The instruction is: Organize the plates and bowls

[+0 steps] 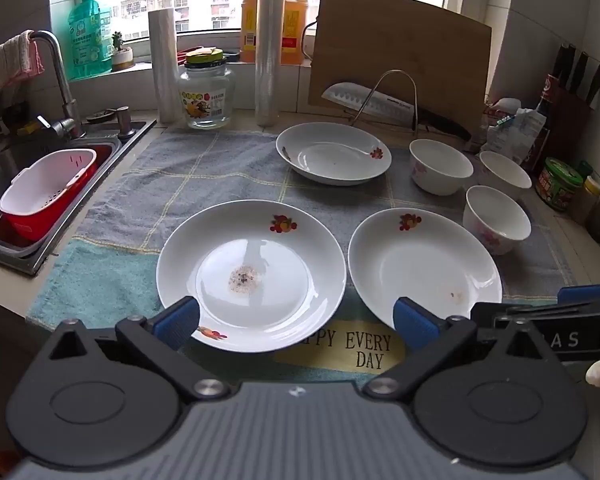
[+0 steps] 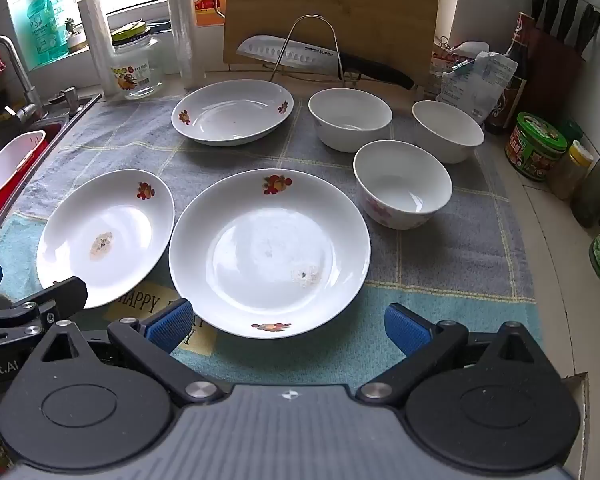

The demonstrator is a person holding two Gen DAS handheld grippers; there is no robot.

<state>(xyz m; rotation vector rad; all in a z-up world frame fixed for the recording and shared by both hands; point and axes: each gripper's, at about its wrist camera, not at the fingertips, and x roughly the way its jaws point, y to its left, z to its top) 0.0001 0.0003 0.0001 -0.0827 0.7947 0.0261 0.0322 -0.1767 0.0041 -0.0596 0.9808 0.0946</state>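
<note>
Three white plates with fruit prints lie on a grey-blue towel (image 1: 204,176): a near-left plate (image 1: 252,272) (image 2: 104,236), a near-right plate (image 1: 424,268) (image 2: 268,252) and a far plate (image 1: 334,154) (image 2: 232,112). Three white bowls stand at the right: a far-left bowl (image 1: 440,166) (image 2: 350,124), a far-right bowl (image 1: 504,174) (image 2: 448,130) and a near bowl (image 1: 496,218) (image 2: 402,182). My left gripper (image 1: 296,320) is open and empty over the near-left plate's front rim. My right gripper (image 2: 288,324) is open and empty at the near-right plate's front rim.
A sink (image 1: 8,168) with a red-and-white strainer basket (image 1: 48,192) is at the left. A glass jar (image 1: 206,94), film rolls (image 1: 268,44), a cutting board (image 1: 400,44) and a knife on a rack (image 1: 380,100) stand behind. Bottles and jars (image 2: 536,146) line the right wall.
</note>
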